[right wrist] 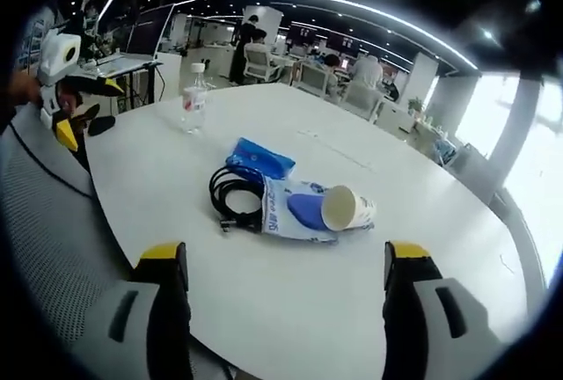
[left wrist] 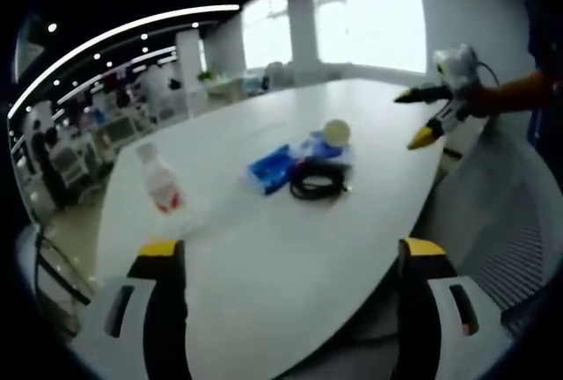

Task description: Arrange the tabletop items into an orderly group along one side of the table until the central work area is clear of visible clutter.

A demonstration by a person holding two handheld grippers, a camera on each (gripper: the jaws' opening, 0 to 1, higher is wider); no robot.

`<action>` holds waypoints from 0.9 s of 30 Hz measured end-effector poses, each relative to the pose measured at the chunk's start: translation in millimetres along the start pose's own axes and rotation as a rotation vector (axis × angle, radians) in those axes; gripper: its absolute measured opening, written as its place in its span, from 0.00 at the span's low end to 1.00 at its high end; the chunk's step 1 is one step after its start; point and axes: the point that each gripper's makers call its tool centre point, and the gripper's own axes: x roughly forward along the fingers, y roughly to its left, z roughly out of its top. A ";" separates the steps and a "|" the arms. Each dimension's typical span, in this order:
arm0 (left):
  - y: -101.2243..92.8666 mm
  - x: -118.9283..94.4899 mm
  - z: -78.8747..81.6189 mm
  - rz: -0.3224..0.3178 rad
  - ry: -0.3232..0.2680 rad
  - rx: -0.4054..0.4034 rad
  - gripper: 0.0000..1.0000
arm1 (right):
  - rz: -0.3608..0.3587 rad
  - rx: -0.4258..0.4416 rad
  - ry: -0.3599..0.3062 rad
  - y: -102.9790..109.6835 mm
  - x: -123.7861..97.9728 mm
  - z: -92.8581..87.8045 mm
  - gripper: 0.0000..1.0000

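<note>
Right gripper view: cup (right wrist: 348, 208) on side.

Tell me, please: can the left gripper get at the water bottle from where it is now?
Probably yes. In the left gripper view the left gripper is open, and the water bottle stands upright just ahead of its left jaw, with bare table between. The blue packet and black cable lie off to the side.
</note>
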 end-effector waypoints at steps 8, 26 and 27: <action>5.5 -1.5 4.8 0.019 -0.037 -0.034 0.97 | -0.051 -0.088 -0.011 -25.0 18.7 -1.6 0.83; 2.0 -0.3 1.5 0.002 -0.012 -0.018 0.94 | -0.093 -0.211 -0.044 -66.2 59.7 3.9 0.56; 1.7 -0.2 1.1 0.001 -0.009 -0.018 0.94 | -0.093 -0.218 -0.043 -67.3 62.5 4.4 0.55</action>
